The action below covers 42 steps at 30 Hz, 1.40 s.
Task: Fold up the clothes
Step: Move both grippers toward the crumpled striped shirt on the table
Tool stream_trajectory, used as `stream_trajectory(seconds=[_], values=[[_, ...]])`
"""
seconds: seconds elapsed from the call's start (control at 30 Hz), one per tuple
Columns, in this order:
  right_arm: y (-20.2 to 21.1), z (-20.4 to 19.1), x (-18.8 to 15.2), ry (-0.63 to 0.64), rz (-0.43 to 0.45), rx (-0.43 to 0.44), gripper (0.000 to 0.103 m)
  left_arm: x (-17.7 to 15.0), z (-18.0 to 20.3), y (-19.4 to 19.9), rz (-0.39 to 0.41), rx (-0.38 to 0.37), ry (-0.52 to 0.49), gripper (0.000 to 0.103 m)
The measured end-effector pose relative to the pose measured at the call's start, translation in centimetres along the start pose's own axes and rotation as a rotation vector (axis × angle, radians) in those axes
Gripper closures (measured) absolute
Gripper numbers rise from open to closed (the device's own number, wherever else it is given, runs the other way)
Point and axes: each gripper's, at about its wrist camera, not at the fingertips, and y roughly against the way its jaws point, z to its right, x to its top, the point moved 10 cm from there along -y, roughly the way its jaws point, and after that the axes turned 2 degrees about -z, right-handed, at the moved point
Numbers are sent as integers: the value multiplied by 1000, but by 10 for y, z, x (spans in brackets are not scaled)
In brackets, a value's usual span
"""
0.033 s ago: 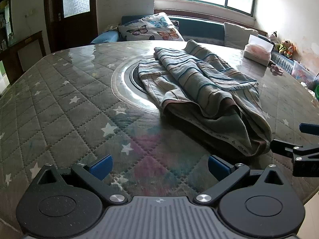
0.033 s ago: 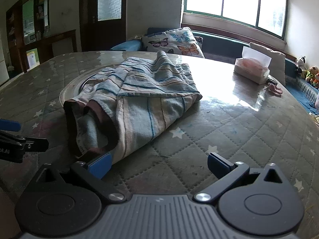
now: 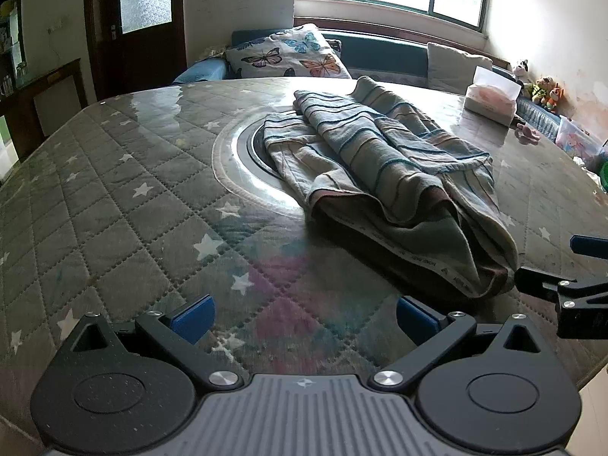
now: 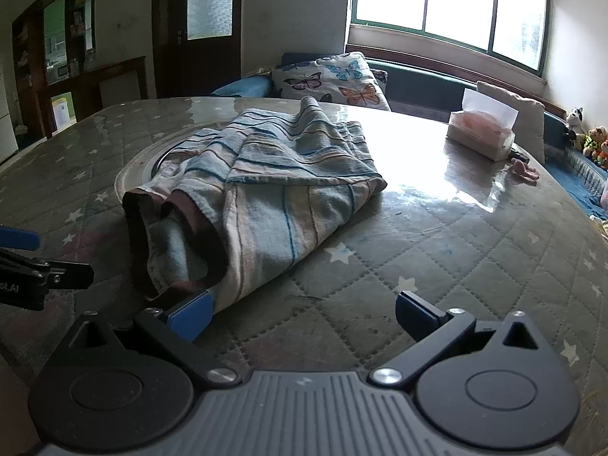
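Daylight floods through the blown-out window — glare on the table, edges fisheye-bent.

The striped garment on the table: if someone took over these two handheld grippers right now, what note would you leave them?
Left gripper: jaws wide open, empty, over bare table, short of the garment.
Right gripper: jaws wide open, gripping nothing; its left finger sits at the garment's near hem.
Garment: a striped piece lying rumpled and loosely doubled over mid-table, brown-trimmed opening facing the grippers.
Tissue box stands beyond it, apart.
Done: no neat fold yet.
Left: grasp the near edge, spread it flat, fold.
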Motion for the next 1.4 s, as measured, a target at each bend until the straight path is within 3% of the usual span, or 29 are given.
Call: stream_trajectory(seconds=[0.9, 1.4], values=[[6, -14, -6, 12, -6, 28, 0, -15, 14, -3, -42, -29, -28, 0], [3, -13, 2, 10, -1, 33, 0, -3, 17, -6, -33, -38, -42, 0]])
